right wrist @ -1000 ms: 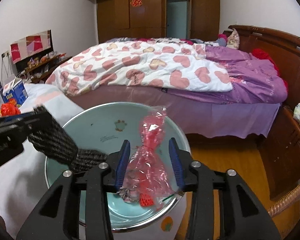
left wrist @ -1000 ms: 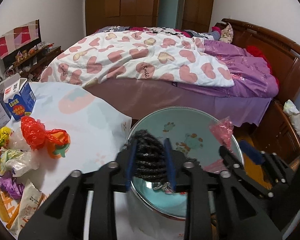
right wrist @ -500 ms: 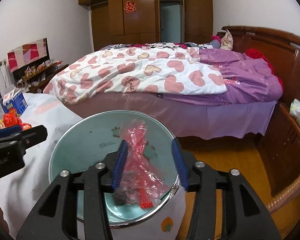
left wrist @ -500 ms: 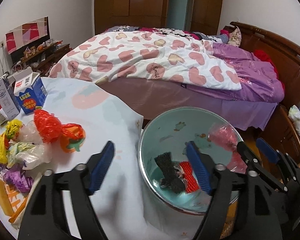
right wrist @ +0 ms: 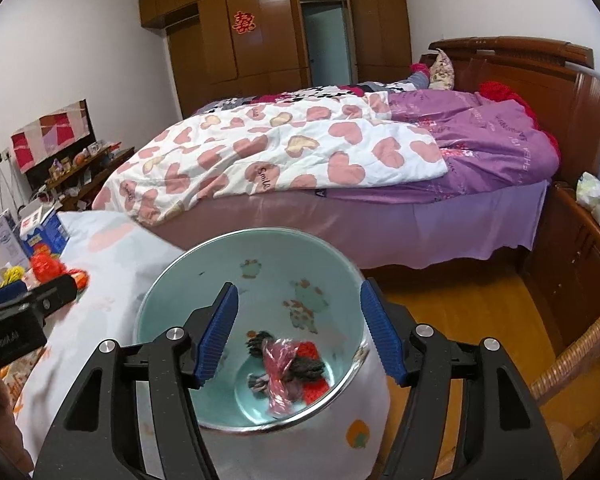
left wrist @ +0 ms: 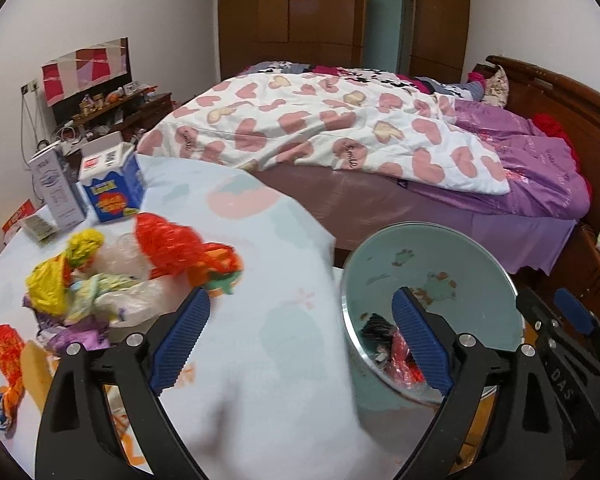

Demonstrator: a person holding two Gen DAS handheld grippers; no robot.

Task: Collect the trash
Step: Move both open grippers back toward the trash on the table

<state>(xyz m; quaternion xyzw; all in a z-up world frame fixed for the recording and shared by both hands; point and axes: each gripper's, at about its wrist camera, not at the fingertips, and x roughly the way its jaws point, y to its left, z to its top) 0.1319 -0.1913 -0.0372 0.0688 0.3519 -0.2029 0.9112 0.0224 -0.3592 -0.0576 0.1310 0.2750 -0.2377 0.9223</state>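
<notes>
Trash is split two ways right now: a pink plastic bag, a dark knitted scrap and a red bit sit at the bottom of the bin, the rest is heaped on the table around 9 o'clock from your left gripper. Both drops look done, so you're between rounds. Left gripper and right gripper have just been opening, nothing between either pair. Next, swing left to that pile. Count: one bin, two cartons, two grippers.
</notes>
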